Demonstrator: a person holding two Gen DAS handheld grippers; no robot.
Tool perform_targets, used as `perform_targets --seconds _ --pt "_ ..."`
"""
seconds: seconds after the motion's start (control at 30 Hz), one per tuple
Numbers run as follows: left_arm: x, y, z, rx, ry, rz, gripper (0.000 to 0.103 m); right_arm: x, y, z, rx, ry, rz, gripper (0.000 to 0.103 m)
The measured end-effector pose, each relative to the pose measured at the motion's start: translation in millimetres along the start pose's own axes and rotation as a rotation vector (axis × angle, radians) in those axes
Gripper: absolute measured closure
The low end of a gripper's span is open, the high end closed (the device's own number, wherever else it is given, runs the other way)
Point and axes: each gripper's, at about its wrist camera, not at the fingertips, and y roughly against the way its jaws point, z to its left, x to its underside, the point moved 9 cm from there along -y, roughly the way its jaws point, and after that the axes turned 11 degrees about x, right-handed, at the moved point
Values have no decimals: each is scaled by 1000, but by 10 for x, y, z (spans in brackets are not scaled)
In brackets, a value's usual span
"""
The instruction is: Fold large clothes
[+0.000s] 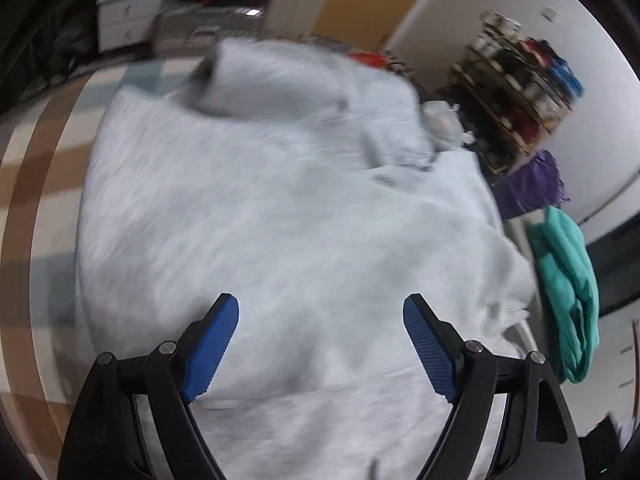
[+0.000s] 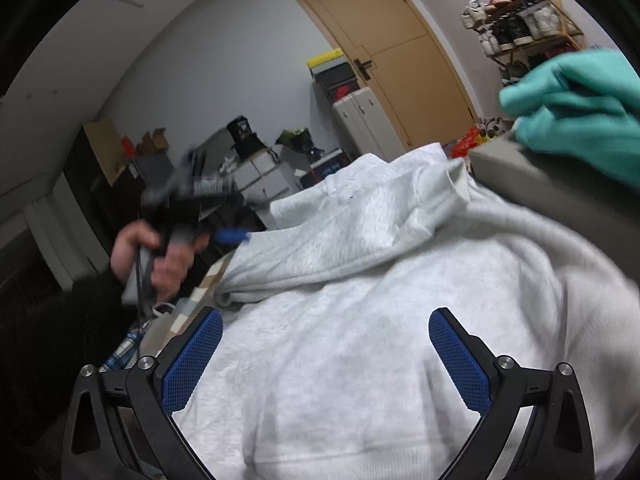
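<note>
While the large pale grey heathered sweatshirt [image 1: 280, 208] lies spread over the checked brown, cream and blue surface [image 1: 36, 184], filling most of both wrist views, the step in hand looks like the pause between two folds: one part of the garment, probably a sleeve or the hood end, already lies doubled across the body [image 2: 344, 220].

To do the next fold well, I judge that each hand should pick a clear edge or corner rather than the middle of the cloth, pinch through all layers at once, lift just enough to free the fabric, and carry it over so the edges meet squarely. Smoothing the rumpled ridge near the far end first would keep the fold flat. A folded teal garment [image 2: 580, 112] sits on a grey ledge just beside the sweatshirt; it should stay out of the sweep.

The left tongs [image 1: 320, 312] stand spread wide over the sweatshirt with nothing between the blue ribbed pads. In the right wrist view a bare hand [image 2: 160, 252] holds that same tool, blurred, at the sweatshirt's far left edge. The right tongs [image 2: 326, 322] are likewise spread above the cloth, gripping nothing.

No brand, label or writing can be read on the sweatshirt or elsewhere; the left view is too blurred.
</note>
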Motion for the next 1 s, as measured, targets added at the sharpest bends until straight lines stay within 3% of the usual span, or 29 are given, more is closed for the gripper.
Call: perform_targets --seconds 0.13,0.3,0.43,0.53,0.63,0.8,1.0 --pt "129 -165 225 -14 16 25 22 -534 -394 15 179 144 85 0" --pt "190 -247 159 -72 -89 -7 22 -981 -1352 71 273 339 213 0" --pt "226 -212 246 -101 -131 7 23 -949 -2172 -170 421 483 379 1" --pt "237 -222 341 -118 -173 27 23 -797 -2533 -504 539 547 503 1" --pt "253 -250 345 -137 -209 40 23 -550 -2650 -725 506 523 613 0" --pt "301 -209 418 -170 -260 61 23 -376 -2520 -754 404 448 637 0" --pt "418 -73 520 -178 -298 92 23 -136 -2252 -601 372 477 635 0"
